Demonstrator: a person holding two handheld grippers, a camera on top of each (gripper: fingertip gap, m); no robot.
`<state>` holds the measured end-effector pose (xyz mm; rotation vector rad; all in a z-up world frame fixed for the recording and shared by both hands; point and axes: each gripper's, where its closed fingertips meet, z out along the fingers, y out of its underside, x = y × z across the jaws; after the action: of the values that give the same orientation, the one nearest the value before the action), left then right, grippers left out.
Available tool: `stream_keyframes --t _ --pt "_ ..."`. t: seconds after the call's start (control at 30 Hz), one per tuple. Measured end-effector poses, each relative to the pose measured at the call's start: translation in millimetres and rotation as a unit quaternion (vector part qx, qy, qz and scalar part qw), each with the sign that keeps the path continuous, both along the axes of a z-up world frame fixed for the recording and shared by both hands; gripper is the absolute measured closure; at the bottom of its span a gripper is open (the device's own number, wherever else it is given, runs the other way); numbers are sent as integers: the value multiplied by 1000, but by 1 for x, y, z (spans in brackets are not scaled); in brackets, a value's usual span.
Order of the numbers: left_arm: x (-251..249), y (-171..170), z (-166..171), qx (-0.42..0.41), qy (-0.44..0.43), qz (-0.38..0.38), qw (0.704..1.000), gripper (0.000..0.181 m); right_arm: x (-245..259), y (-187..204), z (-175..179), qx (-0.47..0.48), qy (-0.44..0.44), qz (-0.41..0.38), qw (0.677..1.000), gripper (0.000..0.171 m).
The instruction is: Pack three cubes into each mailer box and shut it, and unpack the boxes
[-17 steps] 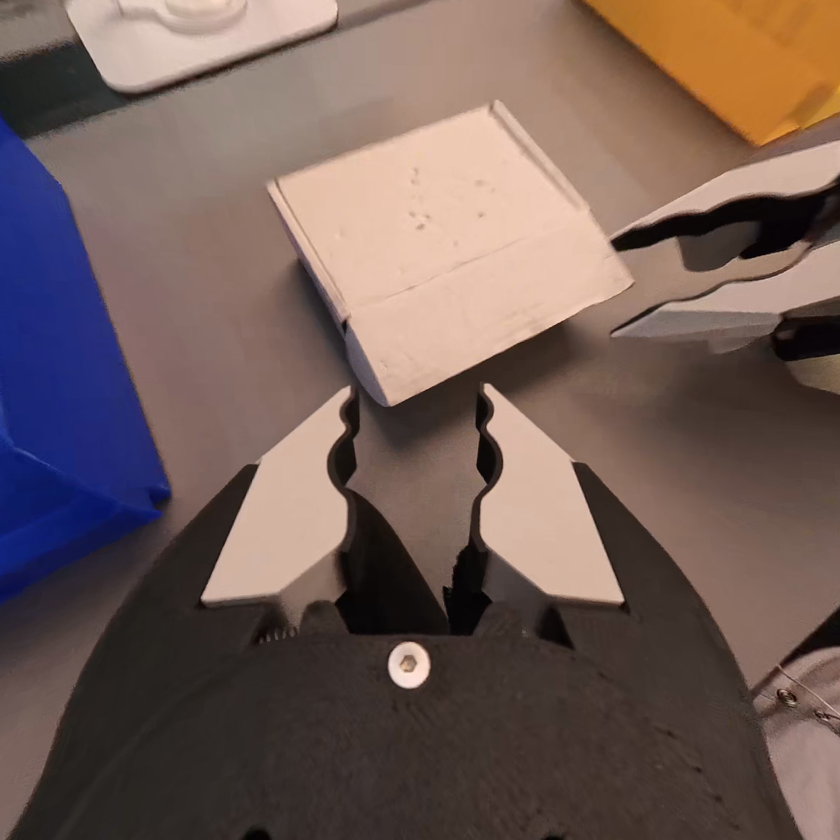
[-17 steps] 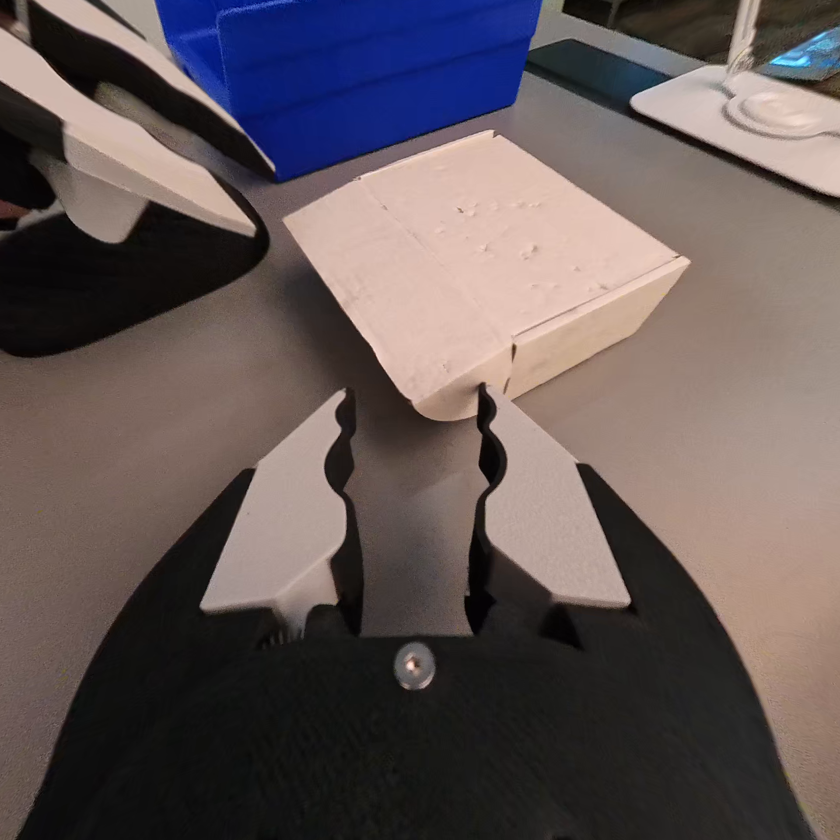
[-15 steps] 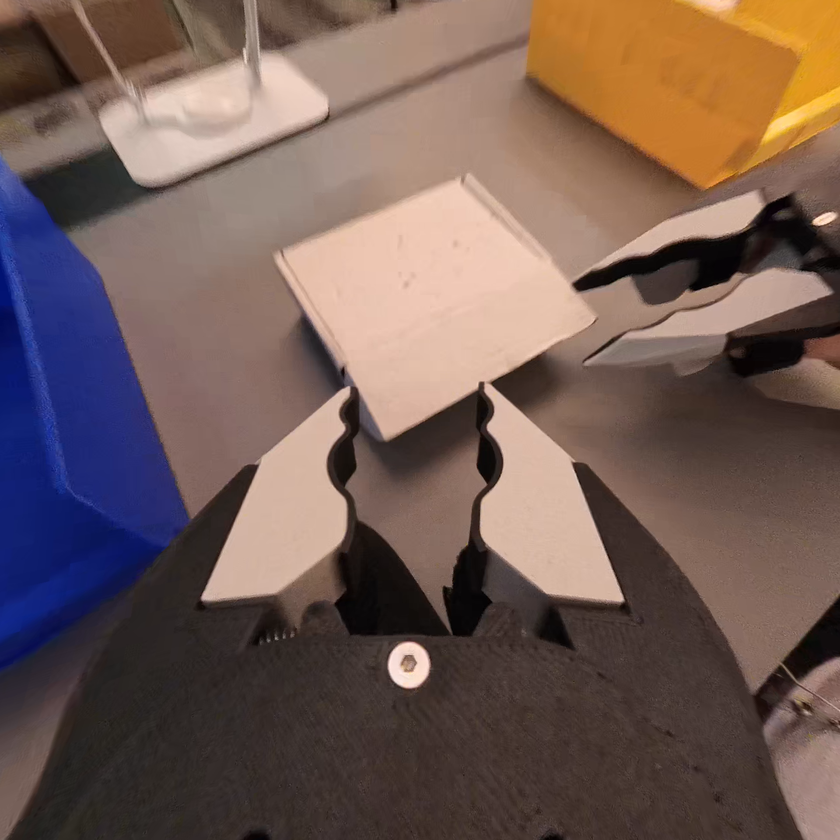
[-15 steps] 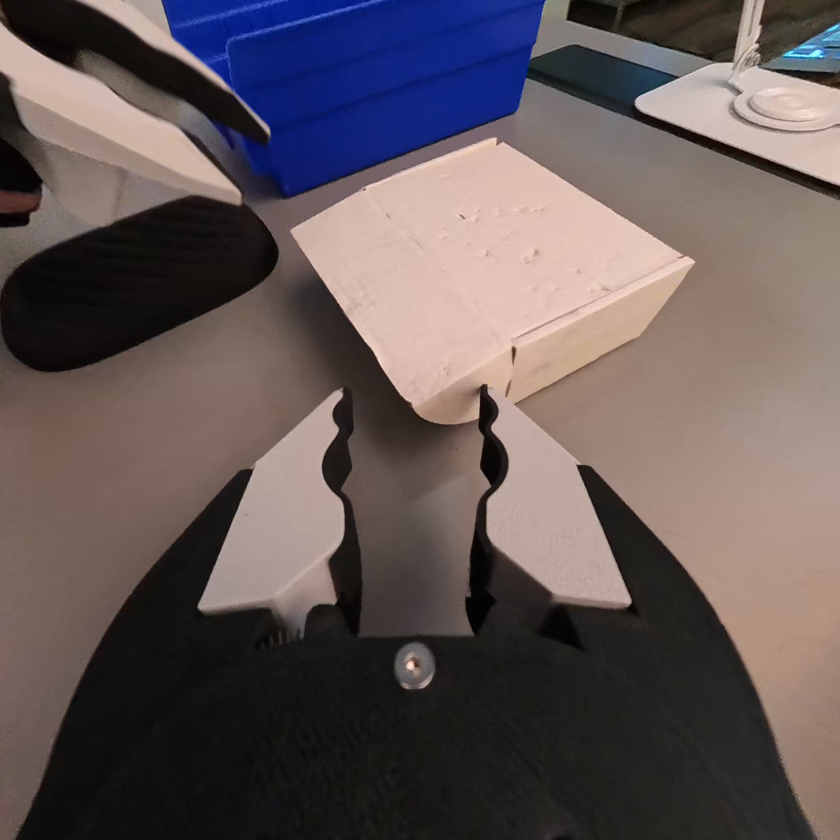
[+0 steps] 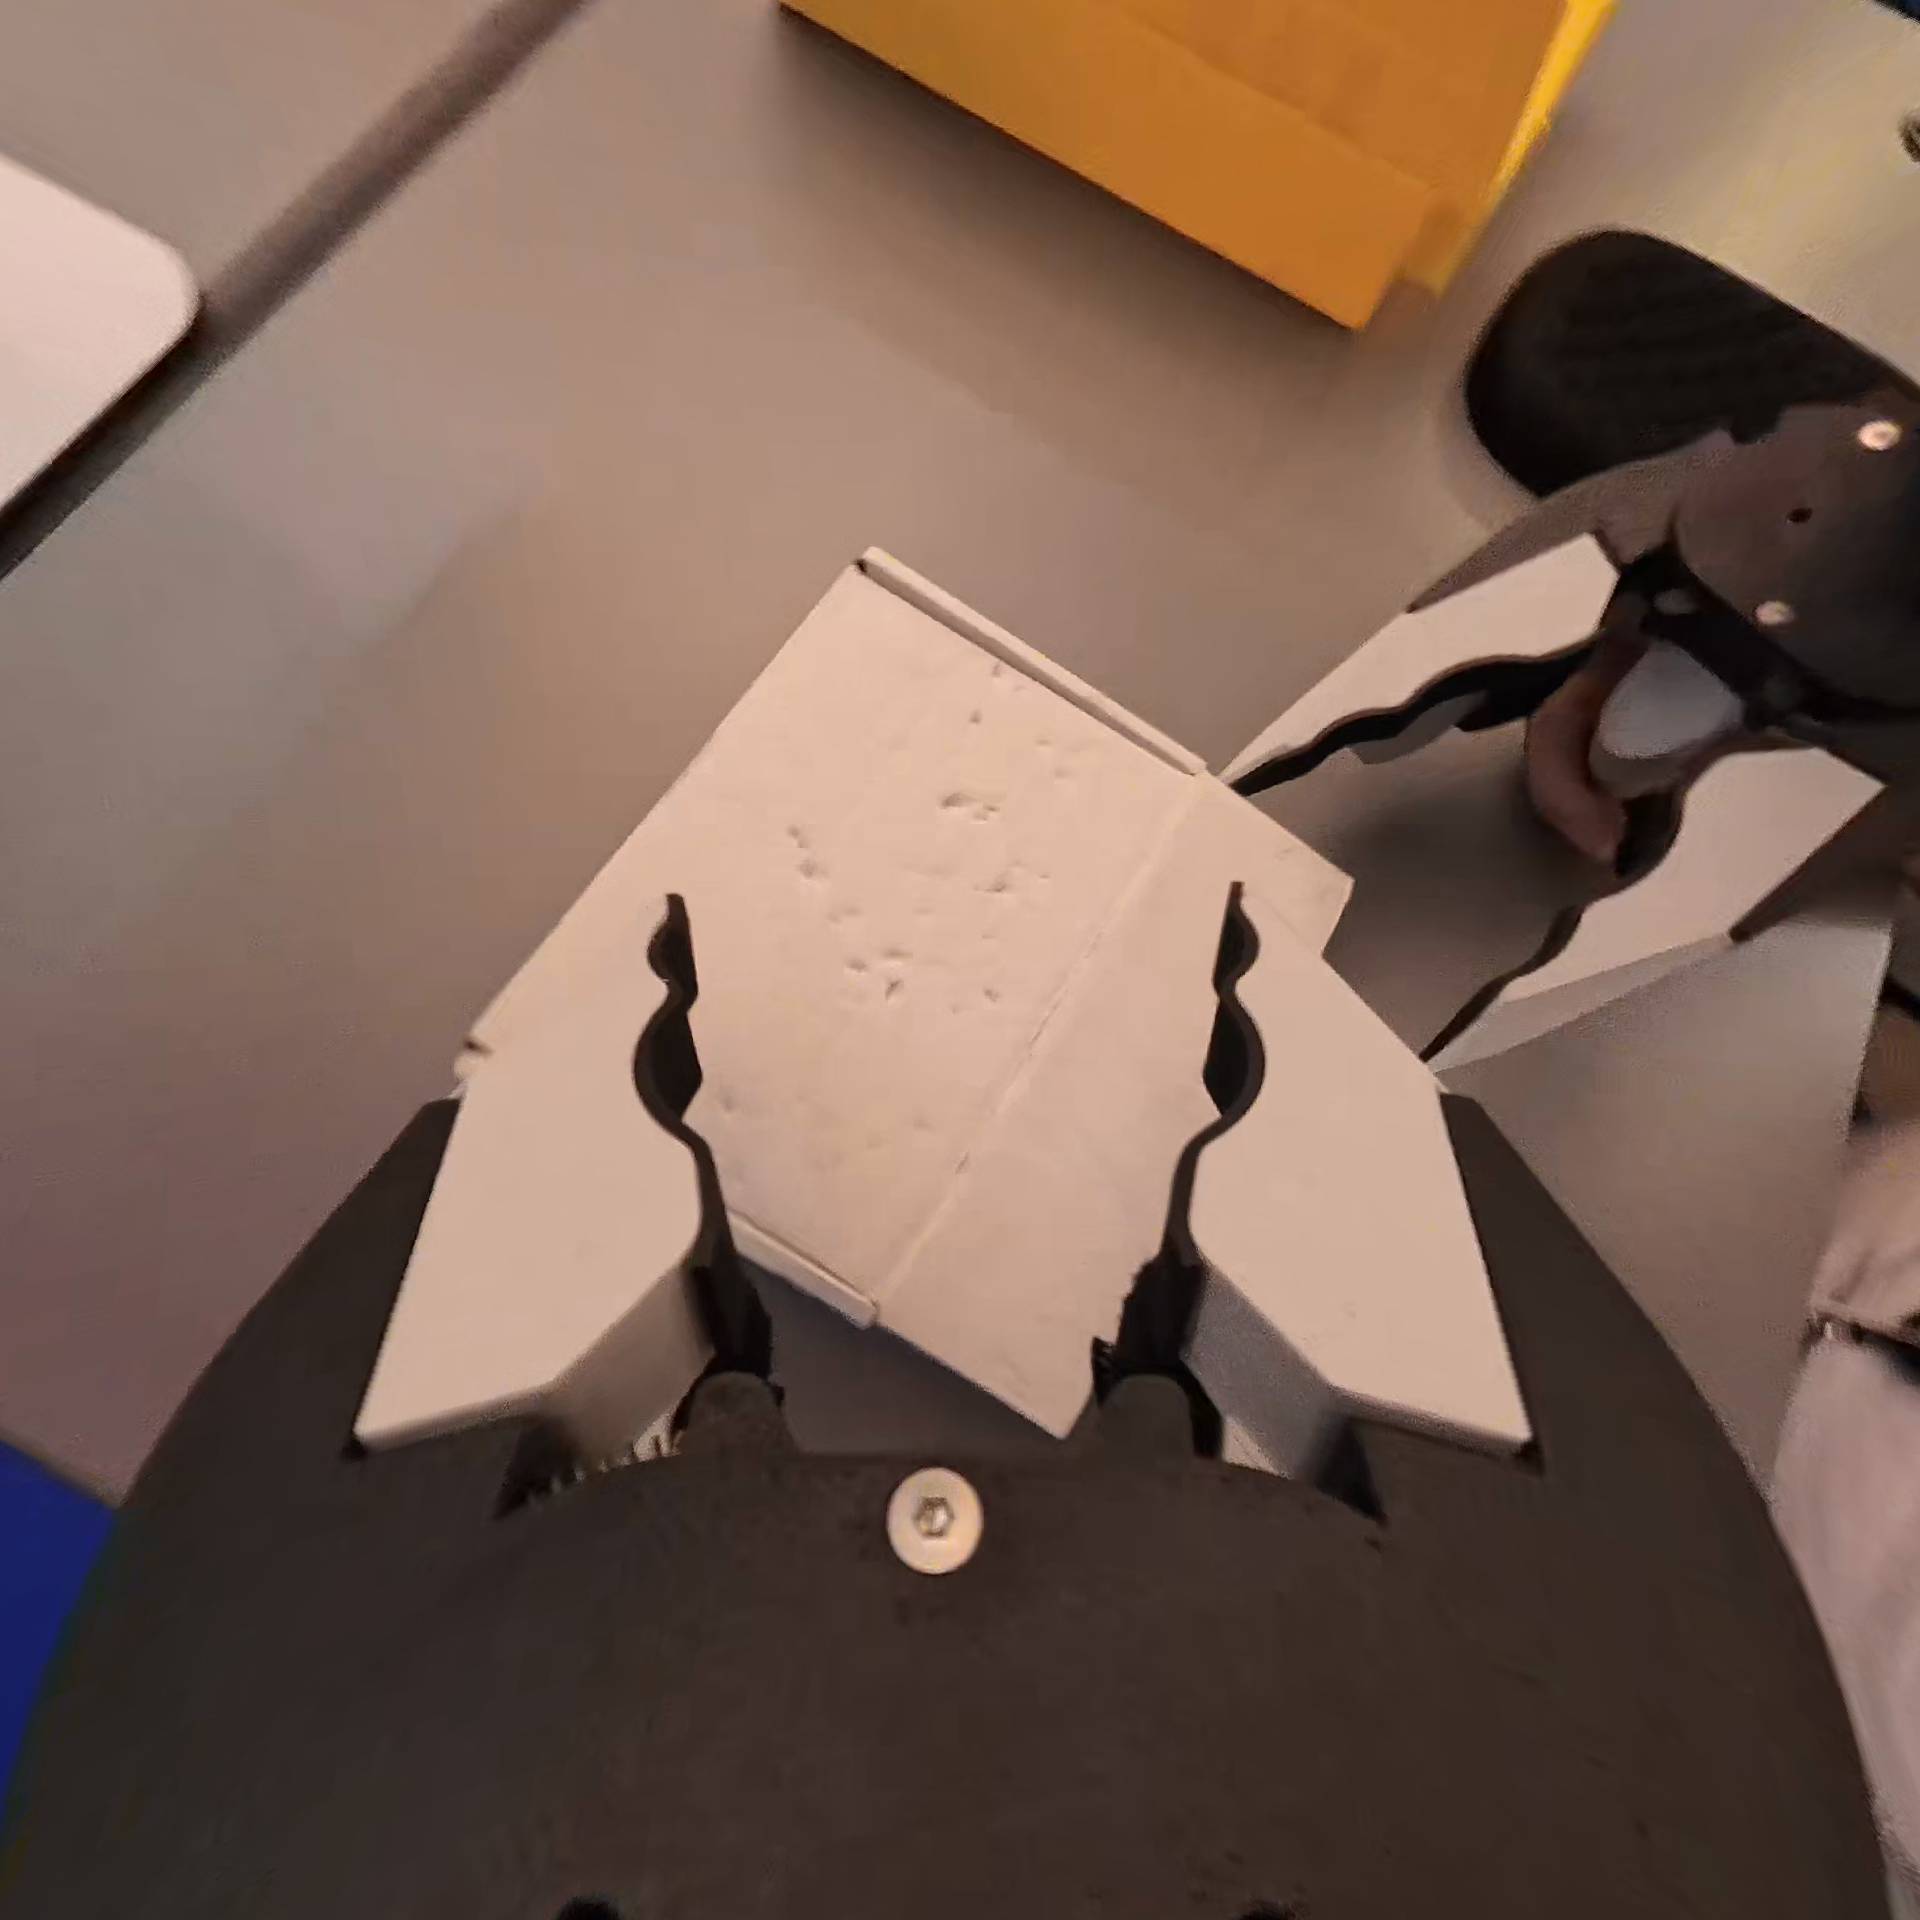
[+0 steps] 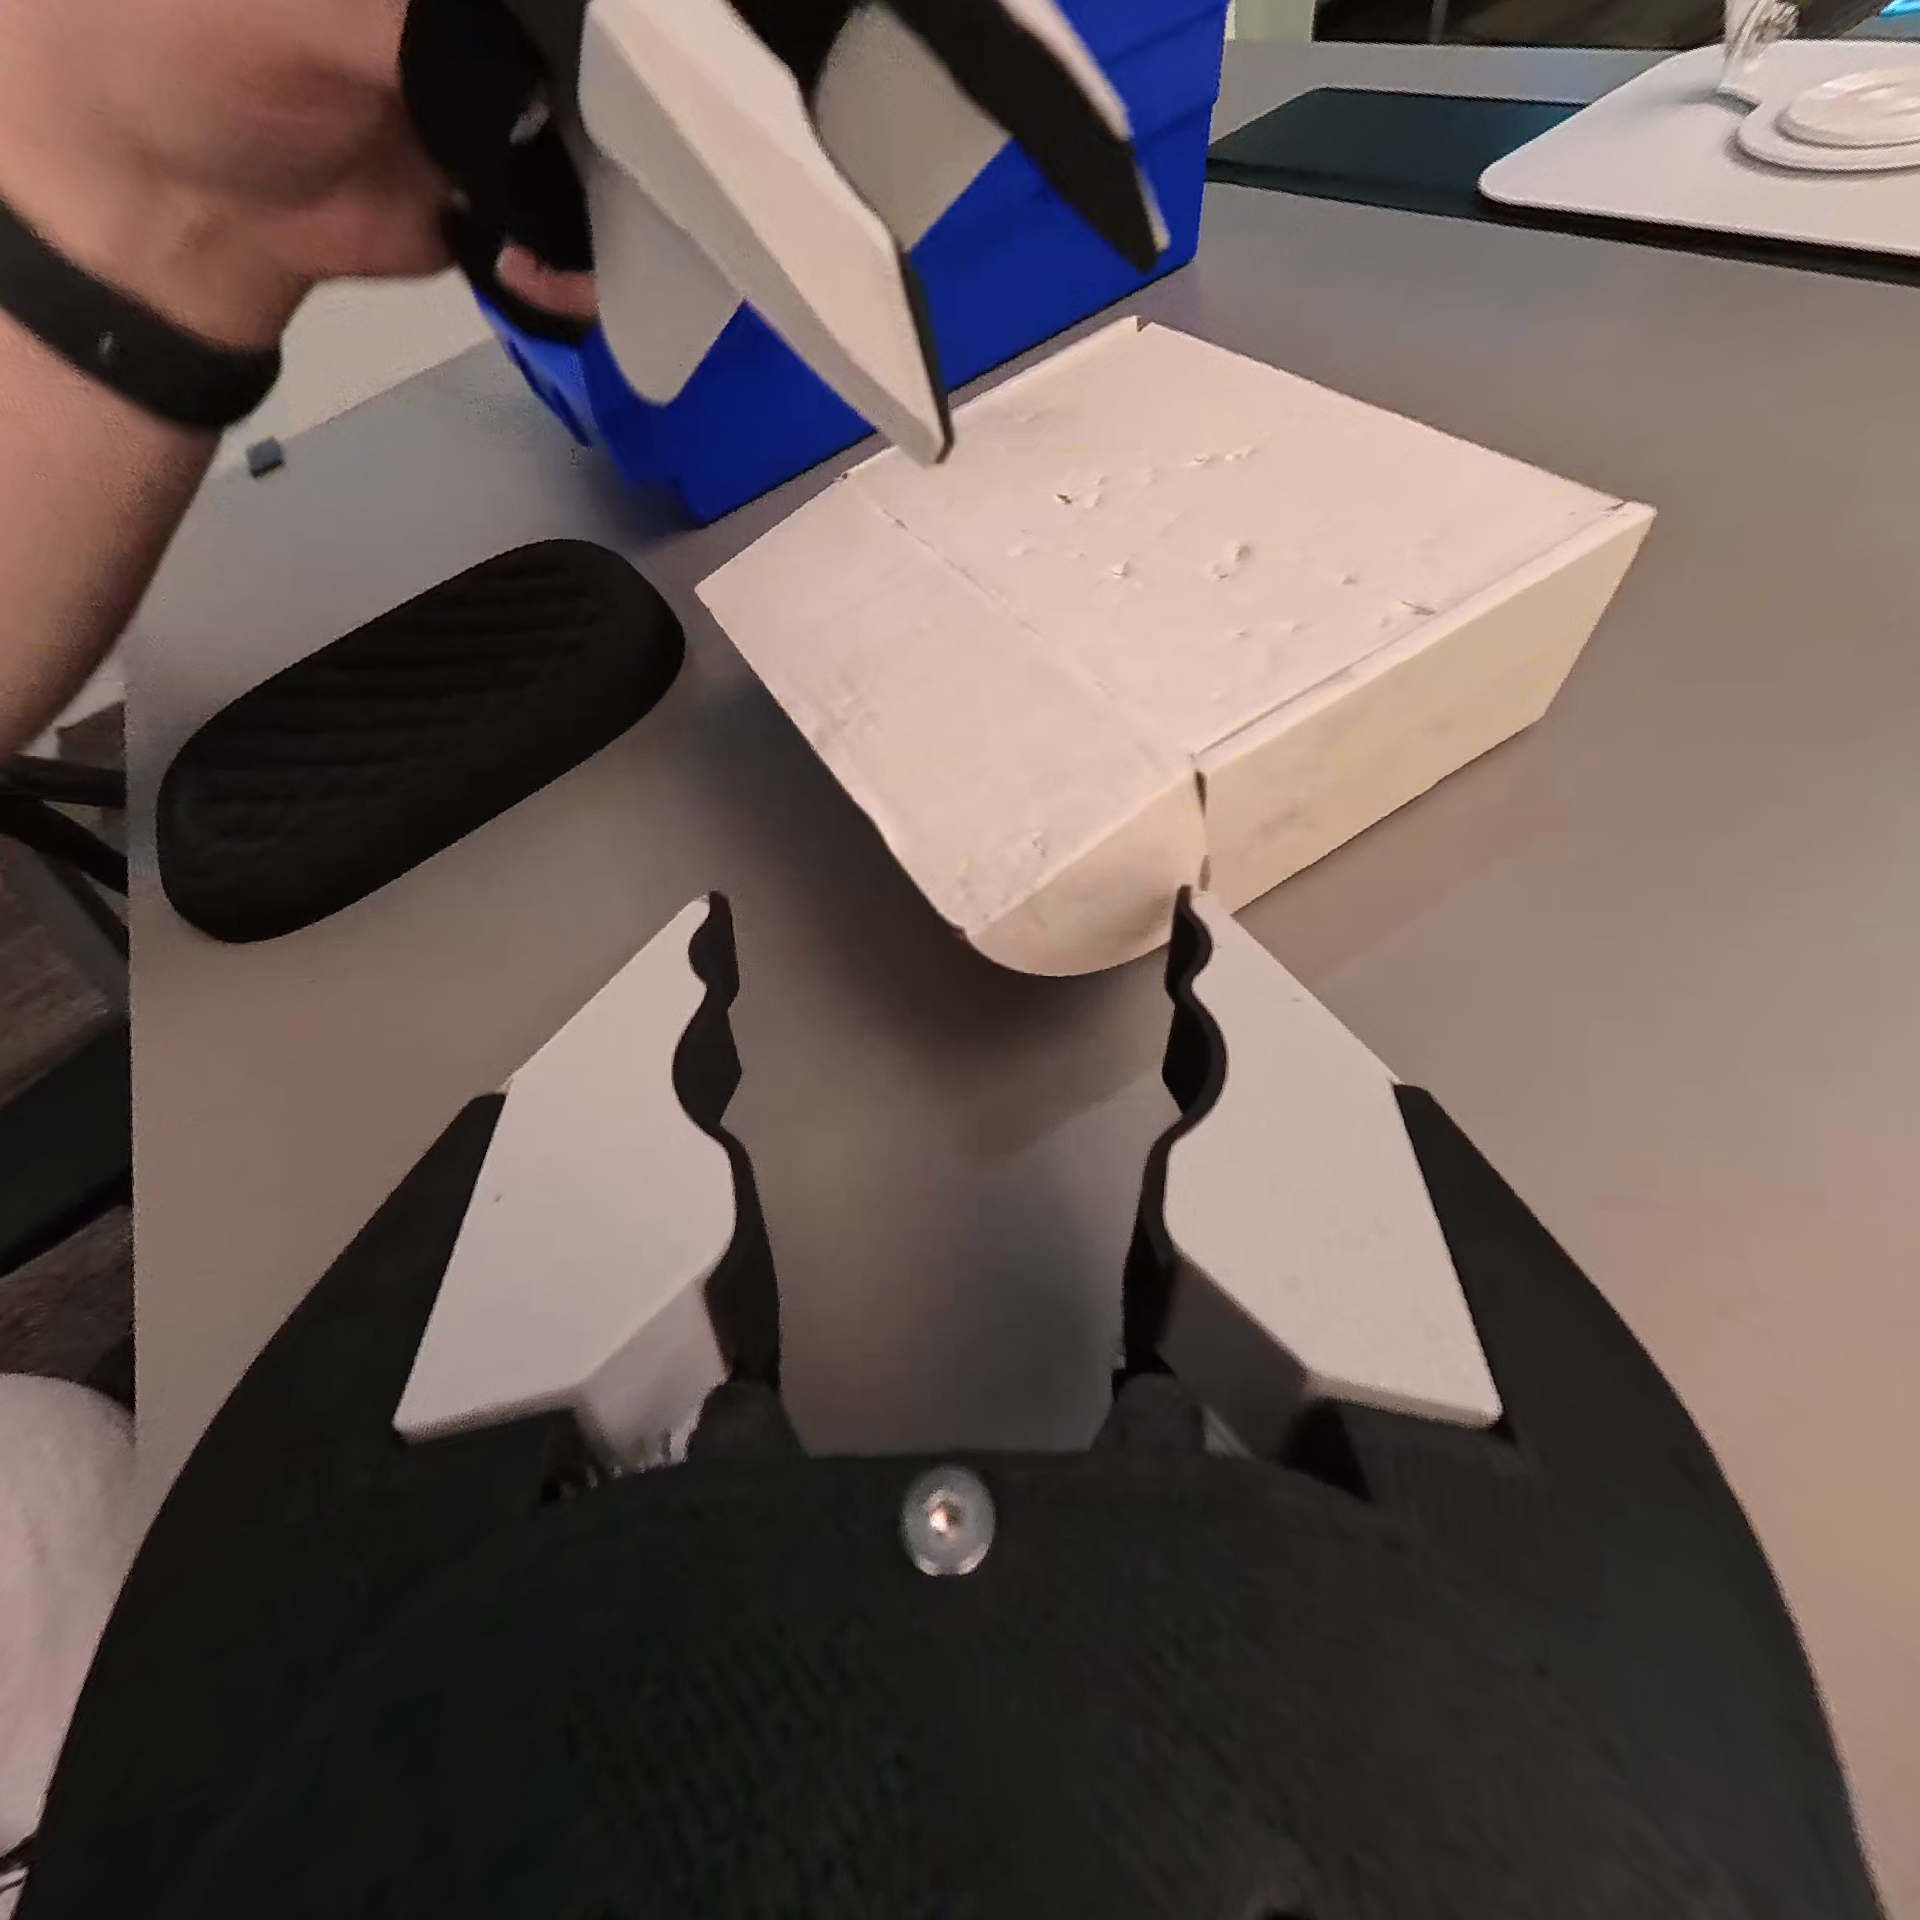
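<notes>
A white mailer box [image 5: 883, 831] lies on the grey table with its lid down and its front flap sticking out untucked. No cubes show. My left gripper [image 5: 954, 899] is open and hovers over the lid, its fingers straddling the top face. In the right wrist view the left gripper [image 6: 1039, 353] hangs above the box's far left corner. My right gripper [image 6: 951, 902] is open and empty, low over the table just in front of the box [image 6: 1195, 582] at the flap's rounded corner. It also shows in the left wrist view [image 5: 1340, 914], beside the flap.
A blue bin [image 6: 1039, 260] stands just behind the box. A yellow box [image 5: 1195, 125] sits farther off. A black oval pad [image 6: 416, 727] lies on the table left of the box. A white stand base [image 6: 1714, 177] is at the back right. A person's hand [image 6: 208, 187] holds the left gripper.
The left gripper has risen and moved forward from in front of the box to above its lid. Both grippers have opened wider. The right gripper has stayed in front of the flap.
</notes>
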<state>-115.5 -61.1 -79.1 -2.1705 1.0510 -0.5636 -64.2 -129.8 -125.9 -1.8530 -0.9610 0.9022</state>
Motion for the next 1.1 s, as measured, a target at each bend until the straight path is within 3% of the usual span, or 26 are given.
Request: stream_keyframes --t 0.13,0.3,0.5,1.1 --pt "8 8 -5 0 70 -110 991 78 -1 -1 0 -6 5 2 1000 88" --pt "11 6 -28 -44 152 -195 968 72 -1 -1 1 -15 13 1 1000 88" --pt "10 14 -32 -87 139 -196 967 73 -3 -3 2 -33 28 6 999 90" --pt "5 20 -40 -32 177 -158 971 81 -10 -4 -1 -44 23 5 999 87"
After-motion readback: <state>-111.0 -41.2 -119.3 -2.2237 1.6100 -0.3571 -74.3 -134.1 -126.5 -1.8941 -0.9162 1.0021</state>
